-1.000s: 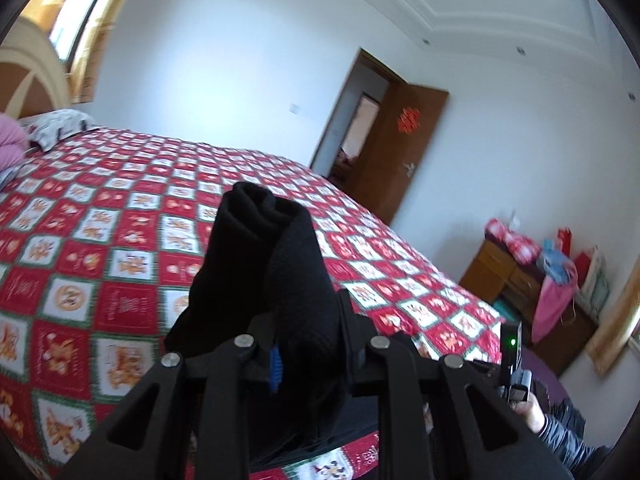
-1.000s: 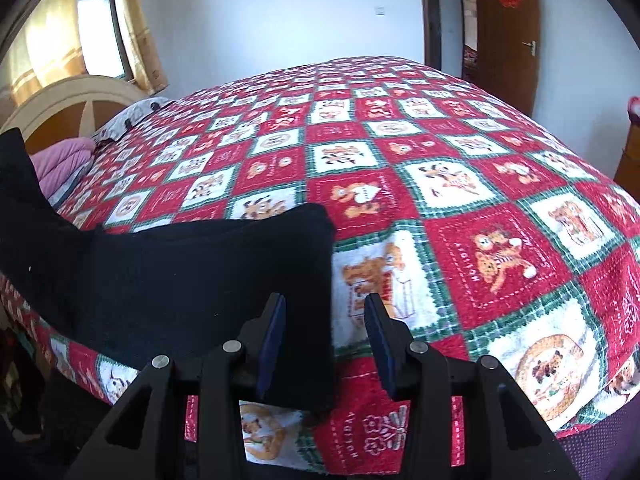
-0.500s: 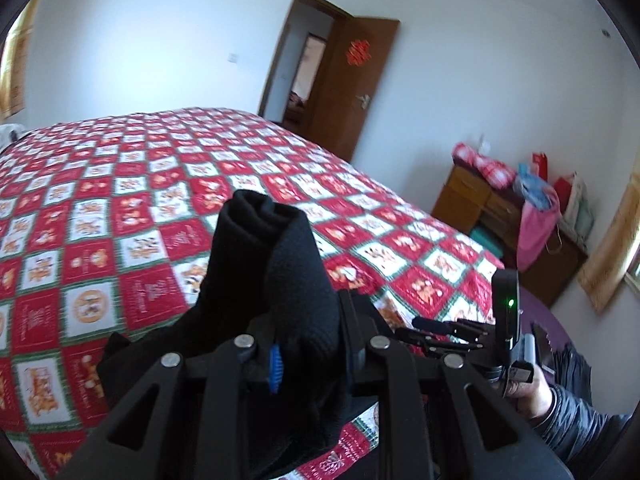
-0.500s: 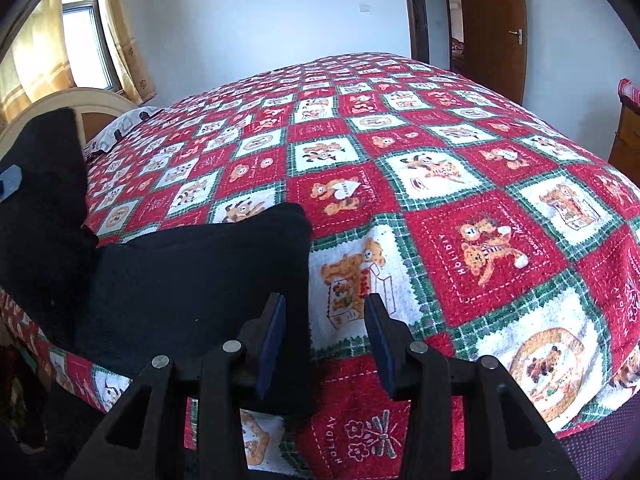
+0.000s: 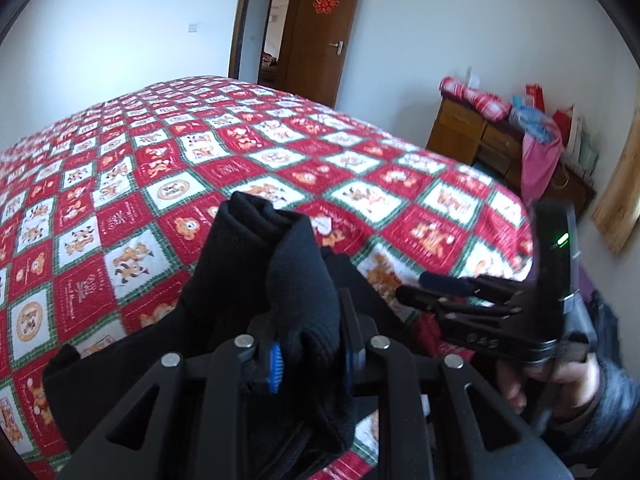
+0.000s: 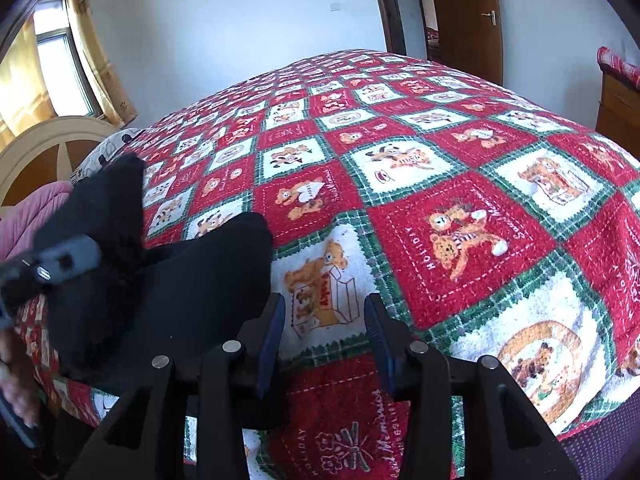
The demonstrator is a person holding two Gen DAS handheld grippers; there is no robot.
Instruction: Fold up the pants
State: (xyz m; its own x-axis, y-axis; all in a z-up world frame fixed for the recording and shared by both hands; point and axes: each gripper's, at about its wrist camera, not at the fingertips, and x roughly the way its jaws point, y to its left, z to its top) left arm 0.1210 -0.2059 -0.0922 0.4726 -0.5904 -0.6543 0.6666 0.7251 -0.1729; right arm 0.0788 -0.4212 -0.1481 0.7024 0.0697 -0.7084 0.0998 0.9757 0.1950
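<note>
Left wrist view: left gripper [image 5: 310,354], black with blue pads, sits at bottom centre, jaws clenched on a thick bunched fold of the black knit fabric pants [image 5: 276,264]. The fold stands up between the fingers in the middle of the frame; the rest of the pants drapes down to the lower left over the near edge of the bed. Under it is the red, white and green checked bedspread with cartoon bear prints [image 5: 200,152], filling the left and centre.

At right centre of the same view the right gripper [image 5: 416,286] points leftward, blurred, held by a hand [image 5: 560,380] in a dark sleeve at lower right.

Upper centre: open brown wooden door [image 5: 324,28] with a red paper ornament. Upper right: brown wooden dresser [image 5: 472,132] with red and pink cloth piled on top.

Right wrist view: right gripper [image 6: 324,336] at bottom centre, jaws released, nothing between the blue pads, bedspread [image 6: 460,208] showing through the gap. Pants [image 6: 192,280] lie at left centre on the bed edge, just left of the left finger. Left gripper [image 6: 60,264] at the left edge, blurred, with a raised part of the pants at it. Upper left: window with yellow curtain [image 6: 96,60], cream headboard [image 6: 44,148] below it.
</note>
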